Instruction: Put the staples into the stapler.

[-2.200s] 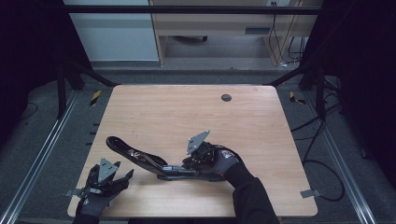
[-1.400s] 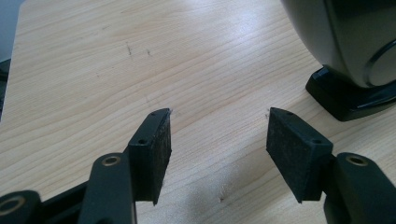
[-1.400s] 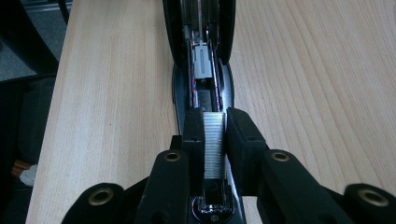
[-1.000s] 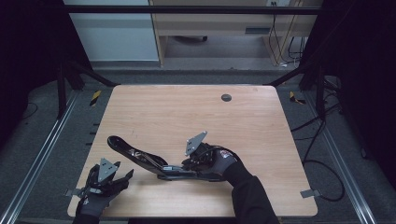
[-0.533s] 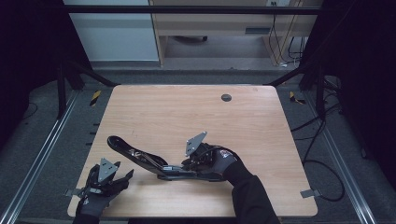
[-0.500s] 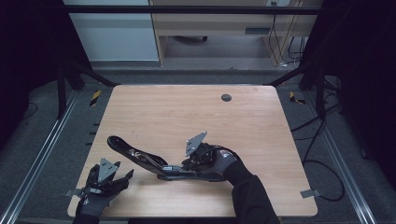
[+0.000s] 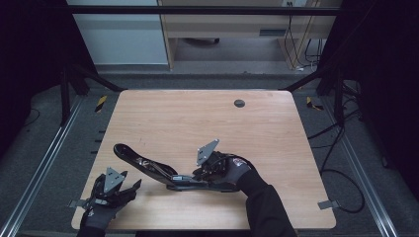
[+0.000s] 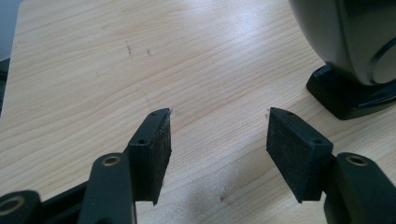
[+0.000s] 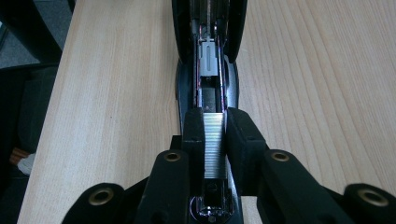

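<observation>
From above we've got the opened stapler (image 7: 158,170) lying lower centre of the table (image 7: 257,128) with the right gripper (image 7: 200,174) reaching in level from the right, our left gripper (image 8: 217,135) just resting agape over bare wood at lower left, and in the right gripper view the right gripper is pinching a strip of staples (image 9: 215,144) over the stapler's open channel.

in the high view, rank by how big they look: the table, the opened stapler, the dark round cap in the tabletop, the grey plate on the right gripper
Largest to smallest as they look:
1. table
2. stapler, opened out flat
3. grey plate on the right gripper; it stands nearer the camera than the cap, but the gap looks clear
4. round cap
</observation>
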{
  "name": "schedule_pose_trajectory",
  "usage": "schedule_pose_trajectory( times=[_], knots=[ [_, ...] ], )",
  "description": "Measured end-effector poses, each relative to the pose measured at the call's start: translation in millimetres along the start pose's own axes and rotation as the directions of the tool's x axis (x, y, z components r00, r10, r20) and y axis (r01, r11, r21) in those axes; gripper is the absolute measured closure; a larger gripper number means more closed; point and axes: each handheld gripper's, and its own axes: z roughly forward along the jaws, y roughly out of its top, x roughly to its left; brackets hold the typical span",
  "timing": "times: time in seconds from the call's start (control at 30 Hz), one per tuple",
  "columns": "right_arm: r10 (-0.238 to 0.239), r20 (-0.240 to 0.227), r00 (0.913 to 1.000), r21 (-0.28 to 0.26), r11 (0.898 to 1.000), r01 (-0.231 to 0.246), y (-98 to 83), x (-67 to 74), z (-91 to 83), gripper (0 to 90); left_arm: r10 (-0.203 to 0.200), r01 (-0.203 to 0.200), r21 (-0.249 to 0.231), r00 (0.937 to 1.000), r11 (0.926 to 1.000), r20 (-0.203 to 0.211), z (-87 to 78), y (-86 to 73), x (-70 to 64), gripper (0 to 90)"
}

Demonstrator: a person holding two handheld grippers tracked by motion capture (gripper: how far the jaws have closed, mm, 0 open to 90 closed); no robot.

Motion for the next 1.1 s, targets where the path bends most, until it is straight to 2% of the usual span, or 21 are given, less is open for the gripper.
schedule_pose_trajectory(
  times=[0.33, 0.53, 0.73, 0.9, 0.97, 1.0, 1.1],
  knots=[
    [-0.013, -0.004, 0.9999, 0.012, 1.000, 0.013, -0.8, -0.4, 2.0, 78.3, -0.001, 0.001, 0.001, 1.0000, 1.0000, 0.001, 0.1, 0.0, 0.1, 39.8],
    [-0.006, -0.002, 1.0000, 0.010, 1.000, 0.006, -0.4, 0.0, 2.7, 78.0, -0.001, 0.001, 0.001, 1.0000, 1.0000, 0.001, 0.1, 0.0, 0.1, 39.8],
    [0.004, 0.000, 1.0000, -0.004, 1.000, -0.004, 0.1, 0.0, 1.7, 72.6, -0.001, 0.001, 0.001, 1.0000, 1.0000, 0.002, 0.1, 0.0, 0.1, 39.8],
    [0.023, 0.028, 0.9993, -0.033, 0.999, -0.022, -0.6, 0.9, -2.0, 71.9, -0.001, 0.001, 0.000, 1.0000, 1.0000, 0.002, -0.3, 0.1, -0.1, 39.8],
    [0.048, 0.046, 0.9978, -0.062, 0.997, -0.045, -1.9, 2.0, -5.5, 71.9, -0.002, 0.002, -0.004, 1.0000, 1.0000, 0.004, -0.9, 0.3, -0.4, 39.8],
    [0.045, 0.048, 0.9978, -0.069, 0.997, -0.042, -2.6, 1.8, -6.9, 71.9, -0.001, 0.001, -0.003, 1.0000, 1.0000, 0.005, -1.4, 0.4, -0.5, 39.8],
    [0.073, 0.084, 0.9938, -0.079, 0.995, -0.066, -3.9, 4.2, -12.0, 71.5, -0.003, 0.003, -0.007, 1.0000, 1.0000, 0.008, -2.2, 0.7, -0.6, 39.7]
  ],
)
